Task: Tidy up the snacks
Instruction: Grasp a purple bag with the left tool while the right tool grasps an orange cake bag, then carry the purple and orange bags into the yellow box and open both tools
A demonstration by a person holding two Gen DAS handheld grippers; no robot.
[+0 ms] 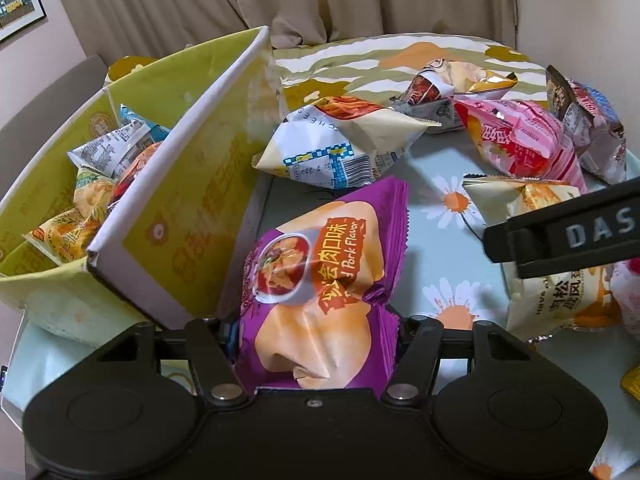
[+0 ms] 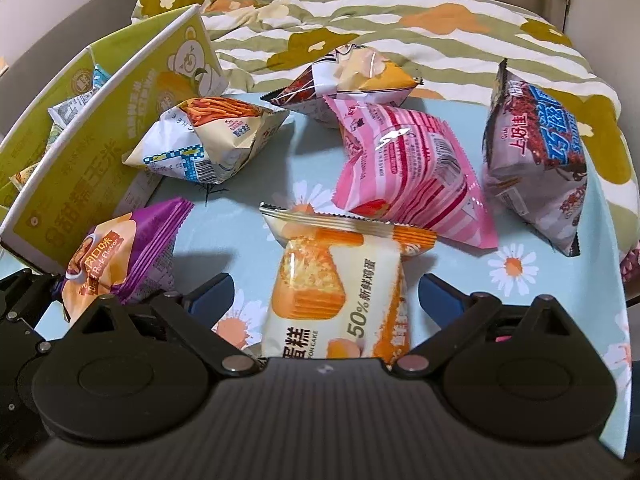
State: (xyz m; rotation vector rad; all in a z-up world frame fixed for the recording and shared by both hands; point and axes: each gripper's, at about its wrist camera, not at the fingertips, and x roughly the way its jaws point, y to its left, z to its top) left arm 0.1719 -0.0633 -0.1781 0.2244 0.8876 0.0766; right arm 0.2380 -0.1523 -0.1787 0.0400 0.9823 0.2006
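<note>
My left gripper (image 1: 316, 336) is shut on a purple pork-flavor snack bag (image 1: 320, 264), beside the near corner of a yellow-green cardboard box (image 1: 160, 184) that holds several snack packs (image 1: 104, 168). The purple bag also shows in the right wrist view (image 2: 120, 252). My right gripper (image 2: 326, 292) is open, its blue-padded fingers on either side of an orange-and-white cake pack (image 2: 336, 288) lying on the table; the pads do not touch it.
On the daisy-print tablecloth (image 2: 224, 224) lie a cheese-stick bag (image 2: 208, 144), a pink striped bag (image 2: 408, 176), a grey-brown chocolate snack bag (image 2: 536, 152) and a white-and-yellow bag (image 2: 352, 76). A floral blanket (image 2: 400, 20) lies behind the table.
</note>
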